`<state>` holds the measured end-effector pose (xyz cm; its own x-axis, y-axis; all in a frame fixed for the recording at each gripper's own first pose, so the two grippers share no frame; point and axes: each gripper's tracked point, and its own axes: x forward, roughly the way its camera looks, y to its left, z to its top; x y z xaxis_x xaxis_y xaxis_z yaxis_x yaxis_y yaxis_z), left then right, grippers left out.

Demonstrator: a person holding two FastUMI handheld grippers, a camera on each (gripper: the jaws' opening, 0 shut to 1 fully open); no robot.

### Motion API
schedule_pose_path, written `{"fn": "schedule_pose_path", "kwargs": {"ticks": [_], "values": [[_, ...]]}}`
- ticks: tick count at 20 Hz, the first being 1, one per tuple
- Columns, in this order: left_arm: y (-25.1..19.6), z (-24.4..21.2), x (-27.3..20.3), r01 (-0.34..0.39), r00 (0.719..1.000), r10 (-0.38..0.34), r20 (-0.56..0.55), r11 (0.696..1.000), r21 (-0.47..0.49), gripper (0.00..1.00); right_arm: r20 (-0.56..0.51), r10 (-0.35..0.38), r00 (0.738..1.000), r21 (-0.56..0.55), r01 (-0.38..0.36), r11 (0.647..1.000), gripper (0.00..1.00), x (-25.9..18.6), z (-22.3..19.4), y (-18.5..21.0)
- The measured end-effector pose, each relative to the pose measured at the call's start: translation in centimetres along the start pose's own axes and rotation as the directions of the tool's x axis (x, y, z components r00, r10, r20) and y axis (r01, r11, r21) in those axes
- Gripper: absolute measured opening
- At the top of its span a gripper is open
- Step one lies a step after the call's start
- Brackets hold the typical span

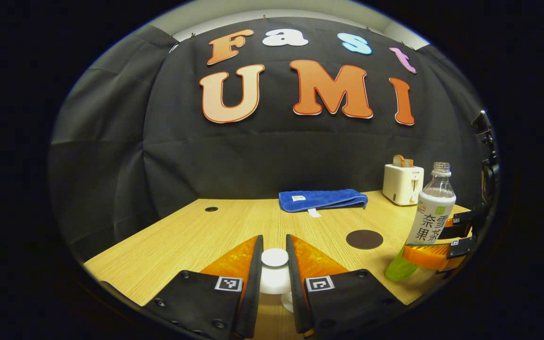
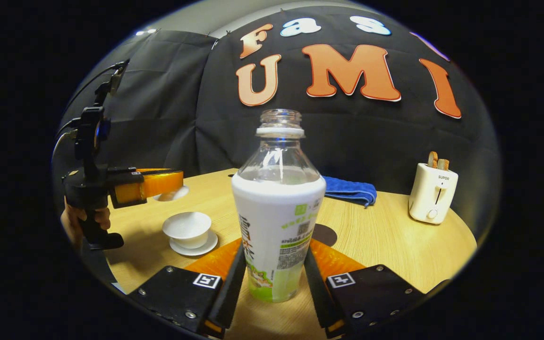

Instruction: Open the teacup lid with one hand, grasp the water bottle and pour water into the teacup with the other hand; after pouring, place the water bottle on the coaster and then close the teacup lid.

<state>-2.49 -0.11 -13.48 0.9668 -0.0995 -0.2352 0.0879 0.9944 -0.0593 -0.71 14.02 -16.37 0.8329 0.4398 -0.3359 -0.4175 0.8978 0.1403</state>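
Observation:
My left gripper [image 1: 274, 243] is shut on the knob of the white teacup lid [image 1: 274, 264], holding it up off the cup. In the right gripper view that left gripper [image 2: 177, 186] holds the lid [image 2: 172, 193] above and behind the open white teacup [image 2: 188, 227] on its saucer [image 2: 195, 249]. My right gripper [image 2: 276, 245] is shut on the uncapped water bottle [image 2: 279, 212], which stands upright with water up to its shoulder. The left gripper view has the bottle [image 1: 435, 212] at the right in the right gripper [image 1: 435, 255]. A dark round coaster [image 1: 364, 239] lies on the wooden table [image 1: 191, 236].
A folded blue towel [image 1: 323, 199] lies at the back of the table, and a white toaster [image 1: 403, 184] stands at the back right. A hand [image 2: 80, 219] grips the left gripper's handle. The coaster [image 2: 325, 234] peeks out from behind the bottle.

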Motion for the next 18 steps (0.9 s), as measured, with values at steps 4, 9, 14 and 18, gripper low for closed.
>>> {"fn": "schedule_pose_path", "kwargs": {"ticks": [4,9,14,18], "values": [[1.8,-0.2,-0.1,-0.027,1.000,0.027,-0.002,1.000,-0.014,0.31,-0.013,0.008,1.000,-0.038,-0.008,0.999,0.65,-0.1,0.4,0.7],[3.8,-0.7,-0.5,-0.058,0.998,0.058,0.001,0.998,-0.008,0.34,-0.013,-0.066,0.998,-0.172,0.063,0.983,0.65,0.5,1.9,-0.2],[6.5,-0.9,-1.1,-0.095,0.995,0.095,0.003,0.995,-0.013,0.35,-0.014,-0.140,0.990,-0.346,0.127,0.929,0.65,1.5,3.2,-1.1],[7.9,-1.6,-1.5,-0.113,0.994,0.113,-0.010,0.993,-0.031,0.34,-0.016,-0.212,0.977,-0.485,0.178,0.856,0.65,2.4,3.5,-1.7]]}}
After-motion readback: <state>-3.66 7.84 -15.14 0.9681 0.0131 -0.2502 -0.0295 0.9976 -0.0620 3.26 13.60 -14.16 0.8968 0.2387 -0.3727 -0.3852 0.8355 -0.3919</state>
